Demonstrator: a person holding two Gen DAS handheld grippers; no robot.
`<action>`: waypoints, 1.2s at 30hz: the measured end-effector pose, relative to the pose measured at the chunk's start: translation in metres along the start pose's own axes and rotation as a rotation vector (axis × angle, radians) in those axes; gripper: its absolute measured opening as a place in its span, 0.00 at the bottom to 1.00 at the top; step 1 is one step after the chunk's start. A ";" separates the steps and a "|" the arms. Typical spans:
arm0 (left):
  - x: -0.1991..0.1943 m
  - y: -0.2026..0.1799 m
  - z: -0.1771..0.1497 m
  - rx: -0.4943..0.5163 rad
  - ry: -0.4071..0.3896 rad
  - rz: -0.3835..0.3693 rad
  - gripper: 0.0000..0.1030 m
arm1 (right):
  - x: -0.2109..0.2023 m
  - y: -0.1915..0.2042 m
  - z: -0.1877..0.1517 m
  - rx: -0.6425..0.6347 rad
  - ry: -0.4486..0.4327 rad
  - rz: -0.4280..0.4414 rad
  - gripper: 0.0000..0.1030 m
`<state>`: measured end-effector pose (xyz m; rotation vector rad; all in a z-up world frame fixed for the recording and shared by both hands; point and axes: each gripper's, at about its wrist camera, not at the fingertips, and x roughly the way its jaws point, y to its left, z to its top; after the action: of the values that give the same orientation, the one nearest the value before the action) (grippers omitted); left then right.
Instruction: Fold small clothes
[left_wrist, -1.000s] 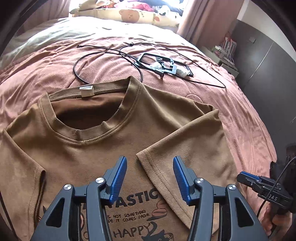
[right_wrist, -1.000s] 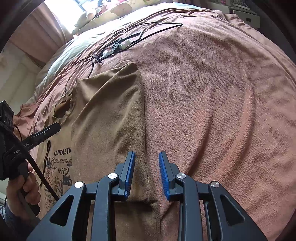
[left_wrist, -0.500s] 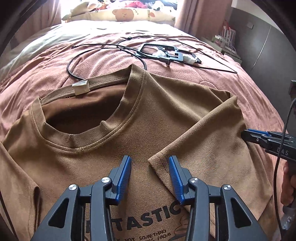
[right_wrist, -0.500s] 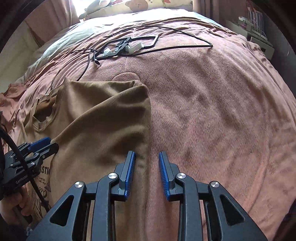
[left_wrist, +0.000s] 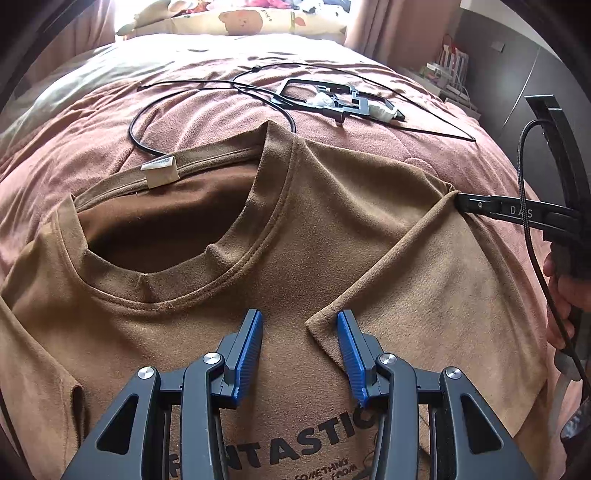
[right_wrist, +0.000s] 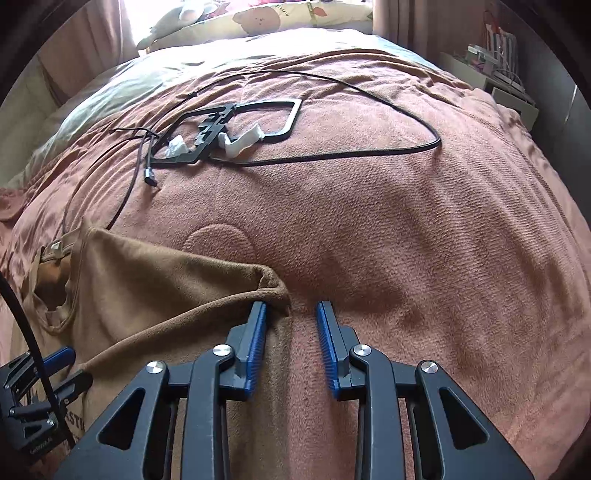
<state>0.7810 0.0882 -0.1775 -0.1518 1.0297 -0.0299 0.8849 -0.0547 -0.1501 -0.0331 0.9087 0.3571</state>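
Brown and soft, the T-shirt (left_wrist: 332, 236) lies face up on the pink bedspread (right_wrist: 406, 221), its collar (left_wrist: 177, 295) toward the pillows at the head of the bed and its printed chest toward the foot. The sleeve (left_wrist: 424, 295) on the right side is already turned inward over the chest, its hemmed corner pointing at the middle of the shirt.

That corner sits directly ahead of the left gripper (left_wrist: 300, 354), whose blue fingers (left_wrist: 247, 354) stand apart with nothing between them, low over the fabric just below the collar. The right gripper (right_wrist: 291, 339) is at the shirt's right shoulder, at the outer end of the fold: its fingers are also apart, the left one touching the bunched shoulder edge (right_wrist: 269, 284), the right one over bare bedspread. Neither pair is clamped on cloth.

The fold line runs from the shoulder toward the foot of the bed. The next move likely depends on the right gripper closing on that shoulder edge, which lies just left of its gap, so it needs to shift slightly that way. A black cable (left_wrist: 207, 110) and a frame (right_wrist: 236, 129) lie farther up the bed, clear of the shirt.
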 end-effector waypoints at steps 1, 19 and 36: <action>-0.001 0.001 0.000 -0.005 0.000 -0.001 0.44 | -0.002 0.003 0.000 -0.001 -0.003 -0.023 0.24; -0.124 0.049 -0.025 -0.142 -0.099 -0.049 0.93 | -0.145 0.003 -0.046 0.010 -0.030 0.044 0.80; -0.312 0.096 -0.102 -0.136 -0.244 0.064 0.97 | -0.337 0.028 -0.144 -0.062 -0.139 0.049 1.00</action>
<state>0.5286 0.2016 0.0229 -0.2401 0.7922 0.1146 0.5769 -0.1519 0.0261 -0.0426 0.7623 0.4284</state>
